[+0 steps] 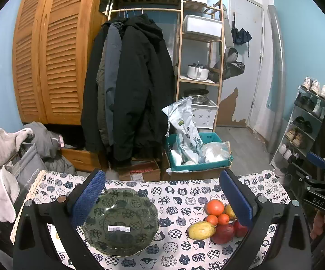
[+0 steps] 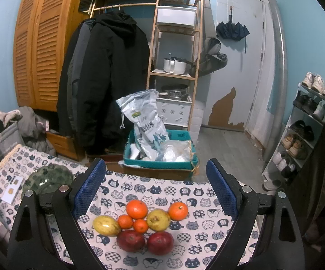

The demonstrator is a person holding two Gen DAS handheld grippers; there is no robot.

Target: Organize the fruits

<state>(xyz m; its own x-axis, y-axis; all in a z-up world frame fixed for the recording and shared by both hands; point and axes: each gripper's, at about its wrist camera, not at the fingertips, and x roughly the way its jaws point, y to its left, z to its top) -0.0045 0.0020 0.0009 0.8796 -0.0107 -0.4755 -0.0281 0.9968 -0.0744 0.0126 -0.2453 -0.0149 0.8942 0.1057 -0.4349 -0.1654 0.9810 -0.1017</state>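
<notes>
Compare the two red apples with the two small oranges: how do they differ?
The apples are dark red and larger; the small oranges are bright orange and the smallest fruit. The apples sit nearest the right gripper; the oranges sit just behind them, mid-cluster. Both pairs rest side by side on the tablecloth.

My table (image 2: 185, 193): cat-print cloth covers whole top. Green patterned plate (image 1: 120, 221) toward left edge, empty, barcode sticker at centre. White card (image 2: 12, 191) beyond it, nearer left edge. Fruit cluster (image 2: 140, 225) toward right: two red apples nearest me, two yellow fruits, two big oranges, two small ones, mostly touching. One big orange (image 2: 177, 211) sits rightmost.
</notes>
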